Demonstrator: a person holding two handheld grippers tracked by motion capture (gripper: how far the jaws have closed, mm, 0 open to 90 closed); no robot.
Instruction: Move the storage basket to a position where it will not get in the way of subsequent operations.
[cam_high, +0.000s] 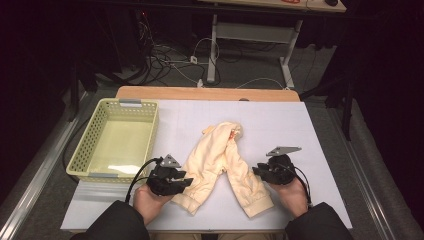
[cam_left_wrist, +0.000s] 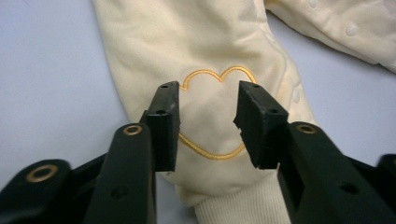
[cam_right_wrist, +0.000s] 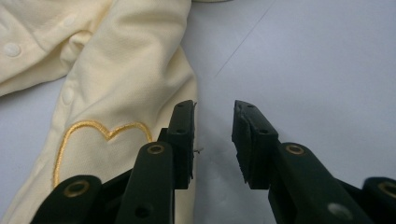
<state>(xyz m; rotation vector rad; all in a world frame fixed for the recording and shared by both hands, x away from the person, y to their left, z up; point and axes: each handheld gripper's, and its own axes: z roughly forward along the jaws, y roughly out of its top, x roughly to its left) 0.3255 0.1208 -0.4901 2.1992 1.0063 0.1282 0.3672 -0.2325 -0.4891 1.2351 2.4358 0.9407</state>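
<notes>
Cream-coloured knit fabric makes up the baby garment (cam_high: 222, 165), which lies flat near the middle of the white tabletop (cam_high: 310, 125) with its two legs spread apart toward the person in an inverted V. The cloth is judged soft, light and limp: it will sag and fold when lifted, and a single layer can slip out of a shallow pinch. Each leg carries an embroidered heart (cam_left_wrist: 212, 114) above a ribbed cuff (cam_left_wrist: 233, 207); the cuffs are thicker and should give the firmest hold. The left claw (cam_left_wrist: 208, 123) stands partly open over the heart of one leg, fabric below the gap, pads not pressing on it. The right claw (cam_right_wrist: 213, 140) is also partly open, holding nothing, its gap over bare tabletop just beside the other leg's edge. A yellow perforated basket (cam_high: 92, 135) stands at the left of the garment.
</notes>
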